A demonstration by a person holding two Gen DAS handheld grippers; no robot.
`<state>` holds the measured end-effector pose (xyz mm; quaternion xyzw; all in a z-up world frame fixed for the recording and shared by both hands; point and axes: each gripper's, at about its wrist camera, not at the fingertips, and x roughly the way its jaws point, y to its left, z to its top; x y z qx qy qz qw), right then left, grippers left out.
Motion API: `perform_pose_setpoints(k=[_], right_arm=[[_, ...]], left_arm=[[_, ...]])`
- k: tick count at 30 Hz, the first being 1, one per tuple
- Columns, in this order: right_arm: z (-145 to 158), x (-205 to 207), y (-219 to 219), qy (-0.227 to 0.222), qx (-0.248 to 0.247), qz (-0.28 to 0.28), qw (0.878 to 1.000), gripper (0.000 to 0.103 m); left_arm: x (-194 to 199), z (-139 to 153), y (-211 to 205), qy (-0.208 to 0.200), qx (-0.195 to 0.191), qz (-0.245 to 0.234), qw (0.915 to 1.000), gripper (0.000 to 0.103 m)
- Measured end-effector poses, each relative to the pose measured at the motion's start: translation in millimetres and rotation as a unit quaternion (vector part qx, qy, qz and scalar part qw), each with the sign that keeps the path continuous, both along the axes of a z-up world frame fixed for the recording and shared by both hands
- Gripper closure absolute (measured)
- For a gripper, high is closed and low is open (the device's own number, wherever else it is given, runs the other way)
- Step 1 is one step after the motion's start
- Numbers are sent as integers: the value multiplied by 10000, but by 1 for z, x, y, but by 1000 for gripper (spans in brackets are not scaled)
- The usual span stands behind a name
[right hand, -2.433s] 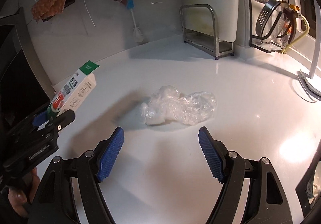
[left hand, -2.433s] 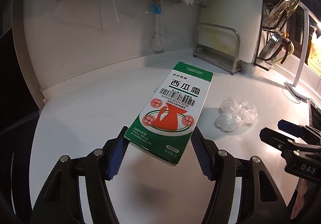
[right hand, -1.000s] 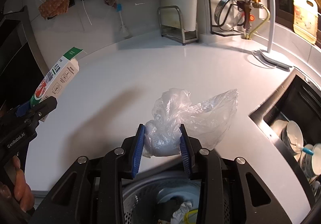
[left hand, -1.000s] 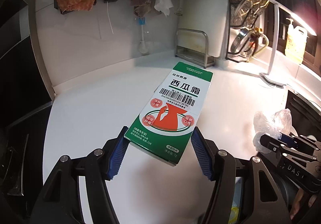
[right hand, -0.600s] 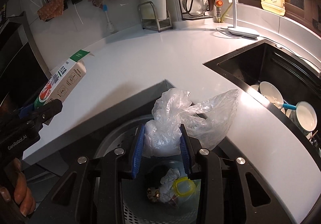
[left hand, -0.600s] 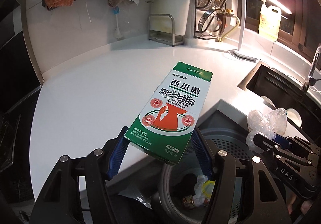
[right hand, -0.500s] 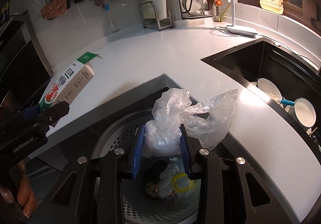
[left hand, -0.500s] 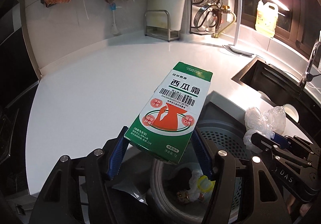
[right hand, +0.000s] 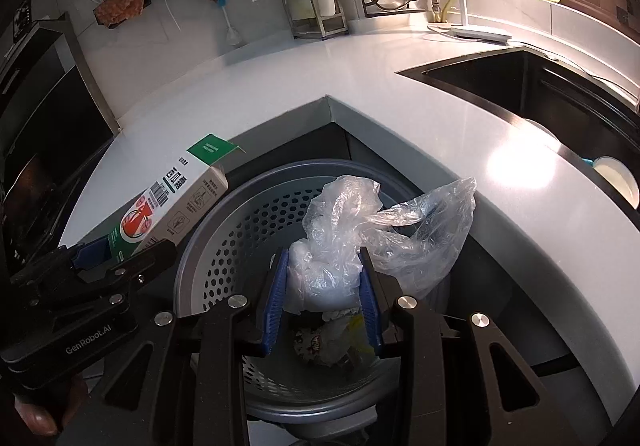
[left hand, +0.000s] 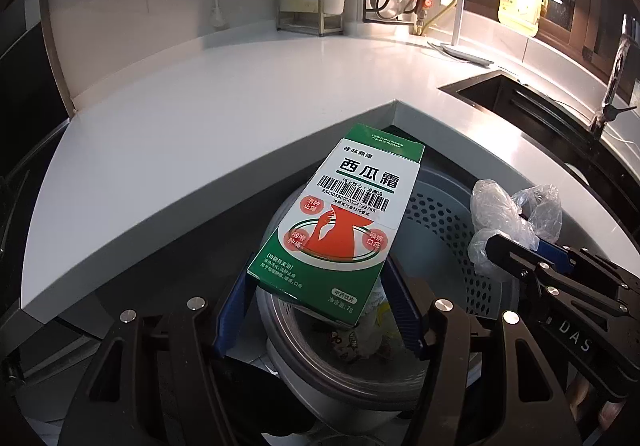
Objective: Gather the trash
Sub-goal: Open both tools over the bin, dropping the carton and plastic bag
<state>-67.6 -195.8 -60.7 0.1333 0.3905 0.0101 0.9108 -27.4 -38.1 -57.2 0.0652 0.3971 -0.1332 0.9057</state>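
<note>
the left hand-held gripper [left hand: 320, 294] is clamped on a green and white box [left hand: 340, 222]. the right hand-held gripper [right hand: 324, 286] is clamped on a crumpled clear plastic bag [right hand: 360, 230]. both are held over the grey bin with holes [right hand: 240, 222], which has some trash at the bottom. past the bin is the white surface [left hand: 200, 102], then the black sink [right hand: 520, 82].

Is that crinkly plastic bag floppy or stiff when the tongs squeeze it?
Probably floppy: the plastic bag is bunched between the right tongs, and its loose end droops sideways unsupported. It looks thin and see-through, so likely very light. Over the trash bin, it may flutter down rather than drop straight.
</note>
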Motion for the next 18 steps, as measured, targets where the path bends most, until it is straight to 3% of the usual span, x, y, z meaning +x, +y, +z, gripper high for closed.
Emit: perform_pose_setpoints(k=[13,17,18], right_arm=[[-1,-2,6,-34,8,37,10000,67],[4,-7,4,-168,-6,-16,9999,45],[5,-8,4,-195,-8,-20,9998,44]], left_arm=[[-2,-2,8,49,-61,85,9999,41],[-5,1,10,-22,-82,133,9999,26],[-5,2,10,-30,-94,141,9999,26]])
